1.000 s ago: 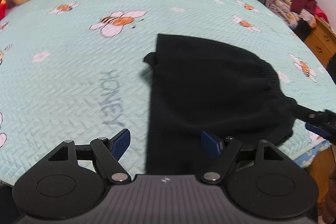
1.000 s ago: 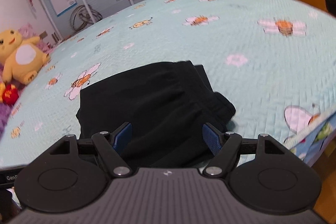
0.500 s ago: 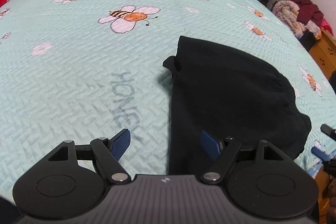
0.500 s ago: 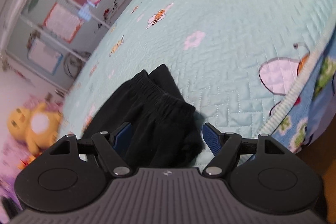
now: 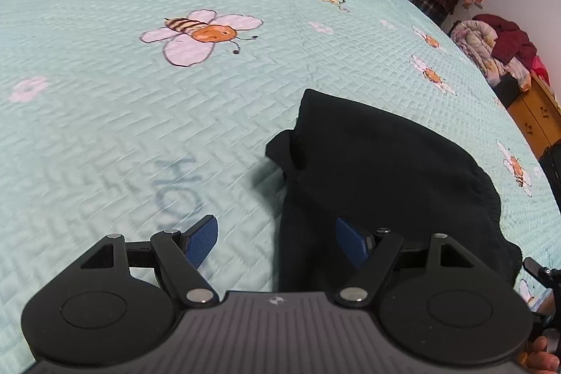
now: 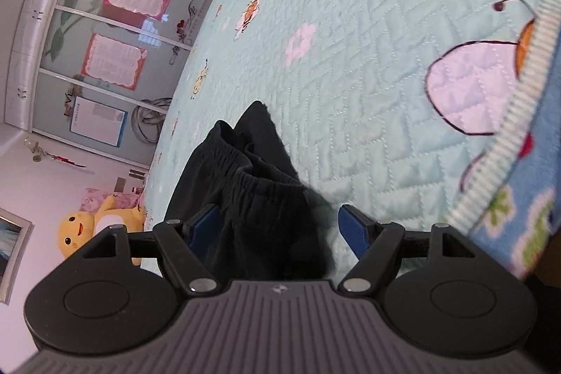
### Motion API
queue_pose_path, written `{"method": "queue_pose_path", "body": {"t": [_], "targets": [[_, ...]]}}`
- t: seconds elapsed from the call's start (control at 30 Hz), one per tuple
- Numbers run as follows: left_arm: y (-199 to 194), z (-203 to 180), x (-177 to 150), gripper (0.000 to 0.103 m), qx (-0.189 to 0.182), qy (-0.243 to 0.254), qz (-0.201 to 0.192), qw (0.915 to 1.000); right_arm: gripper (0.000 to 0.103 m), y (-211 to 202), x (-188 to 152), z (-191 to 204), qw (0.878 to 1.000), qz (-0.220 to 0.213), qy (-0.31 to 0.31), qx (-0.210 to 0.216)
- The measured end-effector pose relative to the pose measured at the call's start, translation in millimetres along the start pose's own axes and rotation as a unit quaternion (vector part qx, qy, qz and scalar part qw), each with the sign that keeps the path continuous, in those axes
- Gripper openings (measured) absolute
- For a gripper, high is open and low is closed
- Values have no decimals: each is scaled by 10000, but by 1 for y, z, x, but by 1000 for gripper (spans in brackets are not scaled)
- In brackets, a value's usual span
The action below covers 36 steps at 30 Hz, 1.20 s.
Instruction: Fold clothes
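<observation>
- Fabric is what you are dealing with: the black garment [image 5: 378,170], probably trousers or shorts, is lying partly folded on the mint bee-print quilt [image 5: 175,114], filling the lower right of the left wrist view and the lower centre of the right wrist view.
- It is looking soft, limp and light; expect it to be sagging and dragging rather than holding any shape, and thick enough not to be slipping from the pads.
- Your left gripper [image 5: 277,242] is standing spread and empty, its right pad over the cloth's left edge and its left pad over bare quilt.
- Your right gripper [image 6: 280,230] is also spread, straddling the bunched end by the gathered elastic waistband [image 6: 252,184], near the quilt's piped edge [image 6: 505,142]; the pads are not pressing on the cloth.
- You are best taking hold at the edges: pinching through all layers at the waistband end, where the gathered elastic is giving the firmest bite.
- Beware catching the quilt along with the cloth.
</observation>
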<state>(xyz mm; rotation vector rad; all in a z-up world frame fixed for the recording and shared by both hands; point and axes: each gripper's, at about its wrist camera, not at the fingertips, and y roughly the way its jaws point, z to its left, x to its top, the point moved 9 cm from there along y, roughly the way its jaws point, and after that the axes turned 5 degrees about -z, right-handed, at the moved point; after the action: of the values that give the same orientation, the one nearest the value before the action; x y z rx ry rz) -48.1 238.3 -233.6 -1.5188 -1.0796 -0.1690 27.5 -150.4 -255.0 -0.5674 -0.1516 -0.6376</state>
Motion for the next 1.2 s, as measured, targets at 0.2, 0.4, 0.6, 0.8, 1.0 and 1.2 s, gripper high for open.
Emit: {"method": "queue_pose_path", "body": {"t": [0.2, 0.4, 0.6, 0.8, 1.0, 1.2], "targets": [[30, 3, 4, 78, -379, -393, 237, 9982, 82, 16, 4, 4, 9996, 118, -190, 200], [45, 2, 11, 92, -759, -654, 256, 9946, 83, 26, 10, 5, 9990, 235, -166, 349], [67, -29, 24, 90, -1134, -578, 414, 9910, 83, 45, 7, 21, 9967, 411, -648, 274], [68, -39, 23, 75, -1104, -622, 340, 9914, 55, 56, 0, 31, 9900, 509, -1308, -128], [46, -41, 29, 38, -1108, -486, 242, 9924, 35, 41, -2, 37, 9908, 360, -1300, -121], [41, -35, 21, 49, -840, -530, 328, 9945, 32, 17, -8, 69, 9845, 172, -1744, 39]]}}
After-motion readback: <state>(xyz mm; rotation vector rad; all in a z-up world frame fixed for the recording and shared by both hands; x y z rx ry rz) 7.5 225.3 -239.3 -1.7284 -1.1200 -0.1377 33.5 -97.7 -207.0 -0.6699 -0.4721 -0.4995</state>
